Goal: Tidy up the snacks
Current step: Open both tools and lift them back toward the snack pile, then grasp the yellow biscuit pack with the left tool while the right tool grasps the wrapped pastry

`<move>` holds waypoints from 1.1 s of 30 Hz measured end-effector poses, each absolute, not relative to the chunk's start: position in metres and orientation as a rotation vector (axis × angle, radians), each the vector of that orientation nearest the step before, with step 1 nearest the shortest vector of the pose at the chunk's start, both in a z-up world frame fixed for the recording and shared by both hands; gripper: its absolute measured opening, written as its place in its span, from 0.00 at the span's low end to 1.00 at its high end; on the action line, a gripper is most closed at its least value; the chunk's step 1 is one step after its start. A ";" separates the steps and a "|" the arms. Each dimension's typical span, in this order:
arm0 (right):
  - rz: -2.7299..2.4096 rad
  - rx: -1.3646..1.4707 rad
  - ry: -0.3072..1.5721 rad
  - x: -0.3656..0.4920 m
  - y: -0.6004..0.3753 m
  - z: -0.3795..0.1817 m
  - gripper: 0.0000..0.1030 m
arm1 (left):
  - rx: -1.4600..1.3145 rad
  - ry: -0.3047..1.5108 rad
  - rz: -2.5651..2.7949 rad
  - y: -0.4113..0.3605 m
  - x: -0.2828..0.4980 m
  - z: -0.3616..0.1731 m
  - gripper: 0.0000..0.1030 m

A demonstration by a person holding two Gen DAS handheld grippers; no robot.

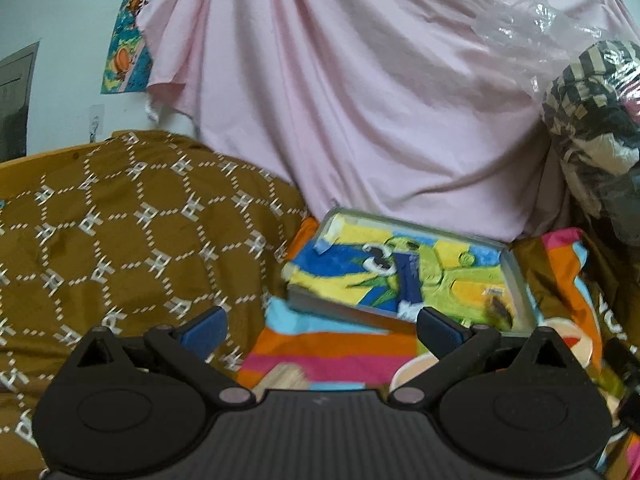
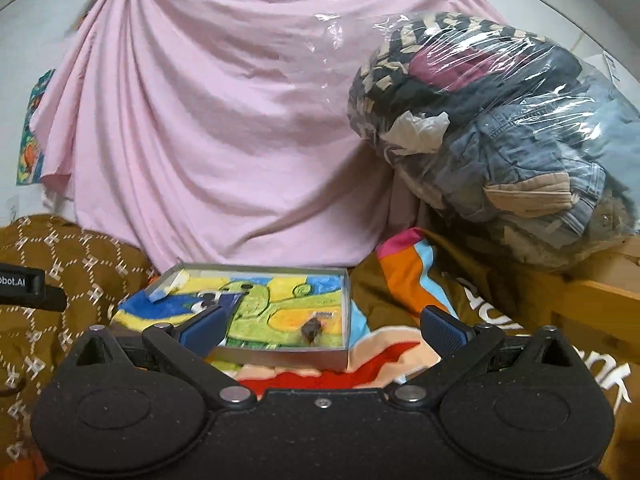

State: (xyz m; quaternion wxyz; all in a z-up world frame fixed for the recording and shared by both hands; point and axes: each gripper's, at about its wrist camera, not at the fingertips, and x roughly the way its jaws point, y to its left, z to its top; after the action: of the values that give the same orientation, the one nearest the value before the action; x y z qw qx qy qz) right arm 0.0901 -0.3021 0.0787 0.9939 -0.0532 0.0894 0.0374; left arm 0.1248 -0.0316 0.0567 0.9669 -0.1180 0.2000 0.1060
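Right now both sets of tongs hang released and empty above the bed, the left tongs (image 1: 320, 330) and the right tongs (image 2: 322, 330) each with blue pads spread wide and nothing between them. Ahead of both lies a shallow grey-walled box tray (image 2: 347, 304) with a bright cartoon print on its floor, resting on a striped, many-coloured blanket (image 2: 404, 276). At about four o'clock inside the tray sits one small dark snack piece (image 2: 311, 329), too small to identify further, and at ten o'clock a pale wrapped stick (image 2: 170, 286) leans in the corner. A brown patterned quilt (image 1: 120, 240) bulges at nine o'clock, a pink sheet (image 2: 200, 120) hangs at twelve, and a plastic bag of clothes (image 2: 500, 132) looms at two o'clock. My worry is the soft bedding: the tray looks tilted on the rumpled blanket, so a push on its rim could tip it and roll the dark piece out. That piece is also small against such wide tongs, so a pinch could easily miss or flick it away.
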 end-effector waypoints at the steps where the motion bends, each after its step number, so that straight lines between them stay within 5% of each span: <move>1: 0.080 -0.114 0.188 0.086 -0.300 0.077 0.99 | -0.237 0.410 0.216 -0.029 0.121 0.053 1.00; 33: 0.207 -0.302 0.635 0.038 -0.263 0.021 0.99 | -0.090 0.610 0.107 -0.028 0.079 -0.023 1.00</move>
State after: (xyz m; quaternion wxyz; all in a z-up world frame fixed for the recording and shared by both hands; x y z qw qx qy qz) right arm 0.0380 -0.2631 0.0205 0.9336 -0.1477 0.3105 0.1012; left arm 0.0791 -0.0284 -0.0228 0.9514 -0.0441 0.3000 0.0528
